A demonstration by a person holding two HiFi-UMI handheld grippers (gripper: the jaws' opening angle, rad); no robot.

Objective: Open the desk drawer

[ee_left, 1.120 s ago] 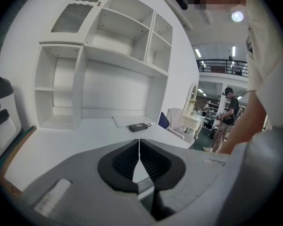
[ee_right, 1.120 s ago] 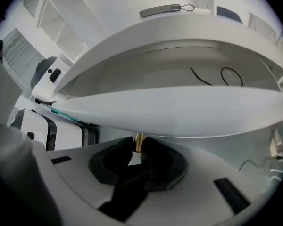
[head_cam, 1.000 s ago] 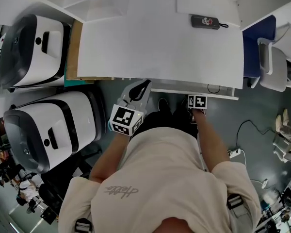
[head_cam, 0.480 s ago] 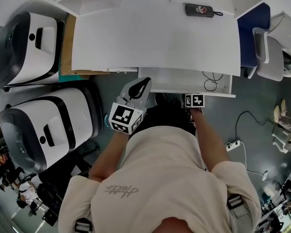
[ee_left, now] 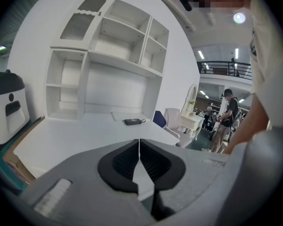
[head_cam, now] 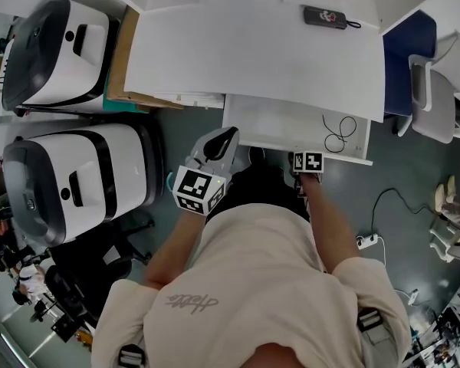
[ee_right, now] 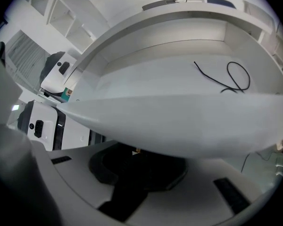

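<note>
The white desk (head_cam: 253,52) has a shallow drawer (head_cam: 280,121) pulled partway out from under its top. A black cable (head_cam: 339,129) lies inside it. My right gripper (head_cam: 310,162) sits at the drawer's front panel (head_cam: 291,146), right of its middle. In the right gripper view that front panel (ee_right: 179,121) runs across my right gripper (ee_right: 137,159), hiding the tips. The pads lie in shadow, so their gap is unclear. My left gripper (head_cam: 227,136) hangs shut and empty by the drawer's left front corner. In its own view, the left gripper (ee_left: 139,147) has its pads together.
A black case (head_cam: 326,18) lies at the desk's back. Two large white machines (head_cam: 61,52) (head_cam: 77,190) stand left, a cardboard sheet (head_cam: 126,60) between them and the desk. A chair (head_cam: 433,106) stands right. A power strip (head_cam: 368,240) lies on the floor.
The drawer has slid further out from under the desktop toward me, with my right gripper staying at its front panel. More of the cable inside shows. The left gripper drew back alongside.
</note>
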